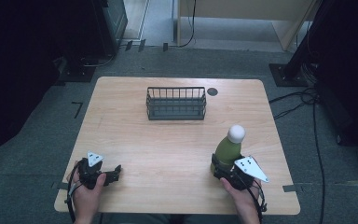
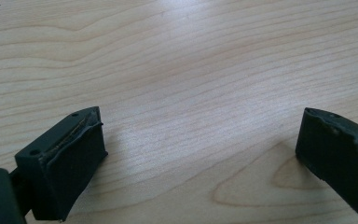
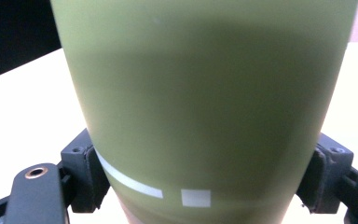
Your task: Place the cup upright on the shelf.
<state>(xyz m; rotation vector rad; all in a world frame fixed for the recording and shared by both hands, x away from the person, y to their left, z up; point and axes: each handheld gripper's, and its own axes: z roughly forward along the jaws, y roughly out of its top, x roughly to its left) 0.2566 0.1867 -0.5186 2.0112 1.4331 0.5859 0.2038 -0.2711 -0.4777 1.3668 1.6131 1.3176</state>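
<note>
A green bottle point(image 1: 227, 150) with a white cap stands upright at the table's front right. My right gripper point(image 1: 221, 169) is shut on its lower body; in the right gripper view the green bottle point(image 3: 205, 102) sits between both jaws, pads pressed against its sides. My left gripper point(image 1: 114, 171) rests at the front left of the table, held by a hand. In the left gripper view the left gripper point(image 2: 200, 149) stands open, its jaws wide apart over bare wood with nothing between them. A dark wire basket point(image 1: 176, 103) sits at the middle back of the table, apart from both grippers.
The wooden table point(image 1: 168, 144) has a dark round grommet point(image 1: 212, 91) behind the basket's right end. Grey carpet, cables and dark stands surround the table; tape marks lie on the floor at the left.
</note>
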